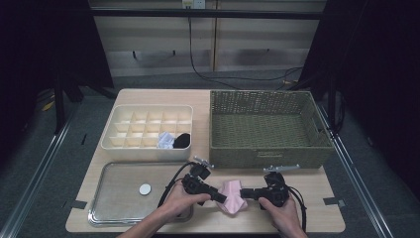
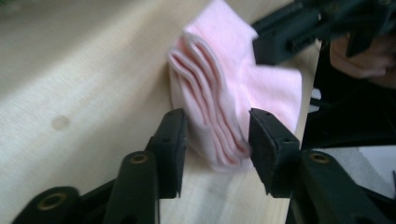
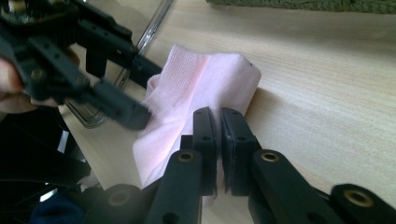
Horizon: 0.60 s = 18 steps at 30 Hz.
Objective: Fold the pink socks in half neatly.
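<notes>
Now — organizer (image 1: 130, 130): two socks | basket (image 1: 262, 130) — bare | tray (image 1: 116, 198): disc (image 1: 144, 189)

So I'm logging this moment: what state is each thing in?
pink sock: folded, on the table.
left gripper: open, fingers astride the sock's folded edge.
right gripper: shut on the sock.
wicker basket: empty.
divided box: two cells filled, rest empty.
metal tray: holds one white disc.

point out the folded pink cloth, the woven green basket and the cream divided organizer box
folded pink cloth (image 1: 233, 195), high view, on its middle fold
woven green basket (image 1: 262, 155), high view, on its front wall
cream divided organizer box (image 1: 130, 149), high view, on its front wall
</notes>
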Available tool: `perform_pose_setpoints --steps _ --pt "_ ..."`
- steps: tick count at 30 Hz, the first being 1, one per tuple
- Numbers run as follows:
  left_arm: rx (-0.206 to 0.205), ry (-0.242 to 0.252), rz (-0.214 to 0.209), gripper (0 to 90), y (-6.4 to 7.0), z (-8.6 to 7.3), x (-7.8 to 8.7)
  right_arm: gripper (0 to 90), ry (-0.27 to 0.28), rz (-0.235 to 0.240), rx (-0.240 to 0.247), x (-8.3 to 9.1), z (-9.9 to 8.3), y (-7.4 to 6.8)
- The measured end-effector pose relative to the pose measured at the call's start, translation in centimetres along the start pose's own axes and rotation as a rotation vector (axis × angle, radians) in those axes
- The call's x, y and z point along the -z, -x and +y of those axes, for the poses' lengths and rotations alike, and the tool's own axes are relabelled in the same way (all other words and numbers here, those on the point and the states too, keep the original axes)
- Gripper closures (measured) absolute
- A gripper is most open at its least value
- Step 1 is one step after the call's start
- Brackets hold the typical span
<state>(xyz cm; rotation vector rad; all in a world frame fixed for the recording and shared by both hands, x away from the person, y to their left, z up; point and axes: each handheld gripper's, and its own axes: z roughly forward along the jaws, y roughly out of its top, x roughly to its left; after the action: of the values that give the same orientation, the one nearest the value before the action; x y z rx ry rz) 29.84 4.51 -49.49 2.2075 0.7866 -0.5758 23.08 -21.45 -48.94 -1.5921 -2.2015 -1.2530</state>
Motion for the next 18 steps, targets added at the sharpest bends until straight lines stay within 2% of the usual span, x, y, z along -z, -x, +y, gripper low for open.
perform_pose_setpoints --steps 1,3,6,12,15,18 --pt "-0.005 0.003 0.006 59.4 -0.2 0.1 -0.1 85.1 -0.006 -0.004 0.005 0.0 0.0 0.0" --pt "0.000 0.003 0.012 67.2 -0.2 0.2 -0.2 85.0 -0.006 -0.005 0.003 0.0 0.0 0.0" --pt "-0.013 -0.012 0.029 71.0 0.0 0.2 -0.3 84.8 0.002 -0.003 0.001 0.1 0.1 0.0" --pt "-0.011 -0.005 0.053 73.5 0.3 0.3 -0.5 83.6 0.022 0.015 0.005 0.1 0.3 -0.7" --pt "-0.011 -0.005 0.055 73.8 0.3 0.3 -0.6 80.7 0.033 0.054 0.007 -0.2 0.5 -1.2" --pt "-0.011 -0.009 0.054 73.9 0.3 0.3 -0.6 80.2 0.030 0.066 0.013 -0.5 0.5 -1.4"
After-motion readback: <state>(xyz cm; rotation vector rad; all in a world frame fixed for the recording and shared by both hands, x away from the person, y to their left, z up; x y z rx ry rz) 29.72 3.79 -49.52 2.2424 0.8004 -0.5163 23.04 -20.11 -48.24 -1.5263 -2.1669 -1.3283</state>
